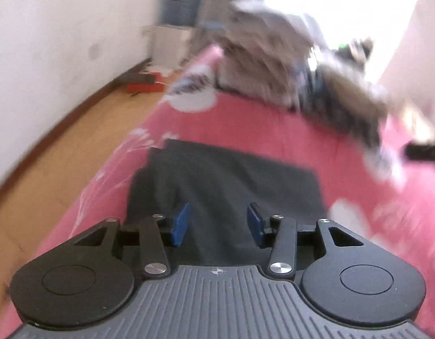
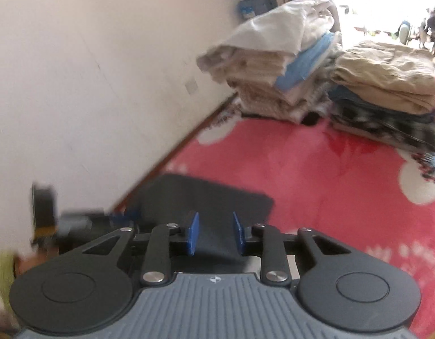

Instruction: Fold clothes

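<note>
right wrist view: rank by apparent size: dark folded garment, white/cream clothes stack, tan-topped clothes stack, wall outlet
1. dark folded garment, nearest the camera, so likely inflated
2-3. white/cream clothes stack and tan-topped clothes stack look alike; not ranking
4. wall outlet

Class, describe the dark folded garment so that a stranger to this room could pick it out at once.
Start from the pink flowered bedcover. At its near end, by the edge along the wall, lies the dark folded garment. Unlike the pale stack and the tan-topped stack at the far end, it lies alone, flat and charcoal.
</note>
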A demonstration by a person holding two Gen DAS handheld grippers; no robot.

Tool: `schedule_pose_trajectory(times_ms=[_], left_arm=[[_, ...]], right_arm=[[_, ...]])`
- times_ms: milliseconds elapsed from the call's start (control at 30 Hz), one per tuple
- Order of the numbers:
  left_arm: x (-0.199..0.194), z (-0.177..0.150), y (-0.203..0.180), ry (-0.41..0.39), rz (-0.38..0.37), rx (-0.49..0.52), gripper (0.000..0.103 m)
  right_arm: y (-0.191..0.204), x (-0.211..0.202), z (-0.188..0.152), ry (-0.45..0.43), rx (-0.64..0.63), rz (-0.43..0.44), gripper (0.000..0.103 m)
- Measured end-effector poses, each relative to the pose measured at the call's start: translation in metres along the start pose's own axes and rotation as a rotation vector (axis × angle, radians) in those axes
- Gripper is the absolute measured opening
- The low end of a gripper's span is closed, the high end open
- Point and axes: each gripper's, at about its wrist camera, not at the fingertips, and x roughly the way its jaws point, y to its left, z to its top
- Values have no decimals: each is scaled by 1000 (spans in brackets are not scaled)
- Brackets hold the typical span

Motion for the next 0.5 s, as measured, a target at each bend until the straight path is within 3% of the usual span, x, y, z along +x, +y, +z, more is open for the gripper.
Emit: schedule_pose_trajectory(times_ms=[100,167,300,400,500], left_arm=[[30,-4,13,56,71,52,43],[34,-3,28,67,104,24,44],[20,11,39,38,129,-16,44],[15,19,25,2,80,44,45],[27,28,-4,16,-2,150,45]], right_arm=[[-9,2,-16,40,-31,-87,23],[-22,12,-17,45,-2,-104,21],[-30,41,-8,37,32,-50,20],[-27,71,-4,68,27,6,20],[-25,97,-3,109,25,51,20]])
